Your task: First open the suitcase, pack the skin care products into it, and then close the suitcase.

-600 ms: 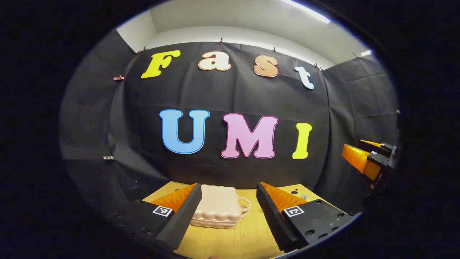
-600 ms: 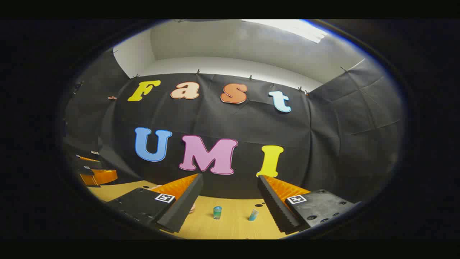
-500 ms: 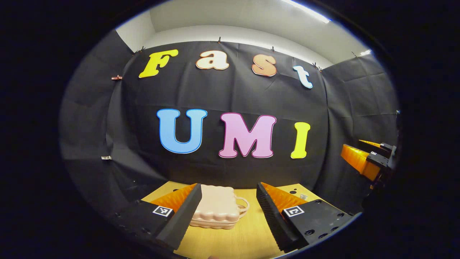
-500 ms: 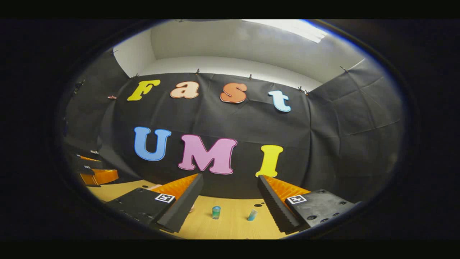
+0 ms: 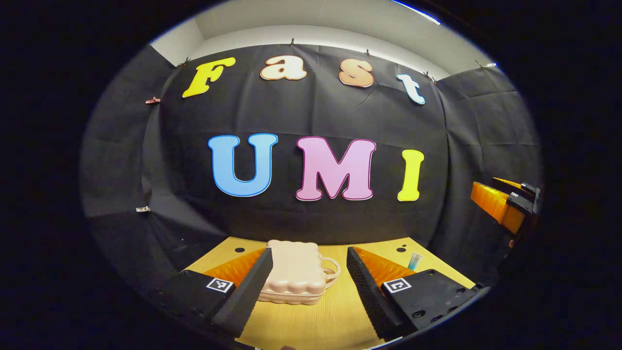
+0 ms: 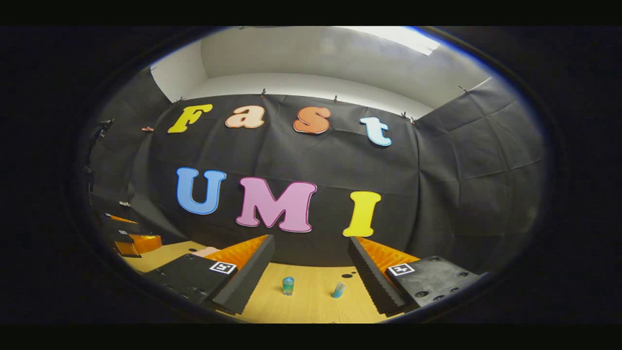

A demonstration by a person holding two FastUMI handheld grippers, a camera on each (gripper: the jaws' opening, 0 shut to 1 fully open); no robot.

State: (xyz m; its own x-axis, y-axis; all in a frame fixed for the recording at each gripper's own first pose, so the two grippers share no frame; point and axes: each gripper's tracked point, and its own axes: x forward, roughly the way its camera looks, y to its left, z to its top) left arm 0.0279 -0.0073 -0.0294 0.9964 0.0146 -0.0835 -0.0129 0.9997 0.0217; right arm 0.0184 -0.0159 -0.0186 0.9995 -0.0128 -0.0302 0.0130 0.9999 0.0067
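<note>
On the table [image 5: 335,318], the closed pink suitcase [image 5: 293,272] lies flat straight ahead of the left hand-held gripper [image 5: 307,282], whose jaws gape wide and hold nothing; the case's handle [image 5: 331,270] juts to its right, so its long side runs across the approach. Right of the suitcase stand two small skin care bottles [image 6: 288,286], dead ahead of the right hand-held gripper [image 6: 310,281], equally wide open and empty. The left looks nearer the suitcase, likely to open it first.

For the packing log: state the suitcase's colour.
Pale pink suitcase, best in the left gripper view.
</note>
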